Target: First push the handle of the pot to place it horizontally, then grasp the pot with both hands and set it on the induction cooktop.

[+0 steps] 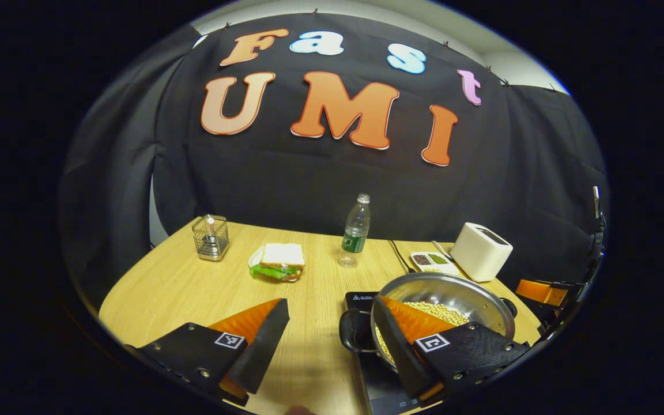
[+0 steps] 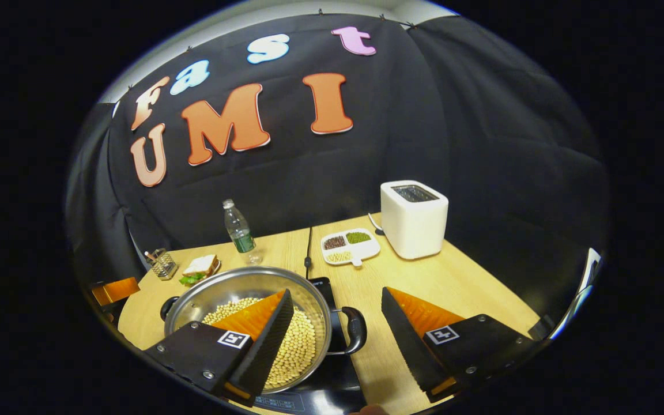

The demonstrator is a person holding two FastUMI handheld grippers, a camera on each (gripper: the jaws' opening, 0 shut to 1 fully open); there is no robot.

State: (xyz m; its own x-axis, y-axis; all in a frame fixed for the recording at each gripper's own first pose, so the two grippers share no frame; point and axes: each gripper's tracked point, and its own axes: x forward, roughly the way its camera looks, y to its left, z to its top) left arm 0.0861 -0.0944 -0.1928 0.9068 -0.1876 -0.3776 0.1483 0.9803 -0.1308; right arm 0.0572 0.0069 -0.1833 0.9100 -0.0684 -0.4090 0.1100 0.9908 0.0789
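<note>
Pot sat on cooktop at table's near edge, handles level, between both spread grippers, left and right.

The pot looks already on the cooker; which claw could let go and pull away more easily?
Neither clearly: the left claw and right claw both stand open, each straddling a handle of the pot.

Left gripper: two wedge-shaped fingers on flat black plates, silver screws along the plate edges, a small square black-and-white marker on each plate. Right gripper: same build, same wedge fingers, screwed black plates, one square marker per side.
</note>
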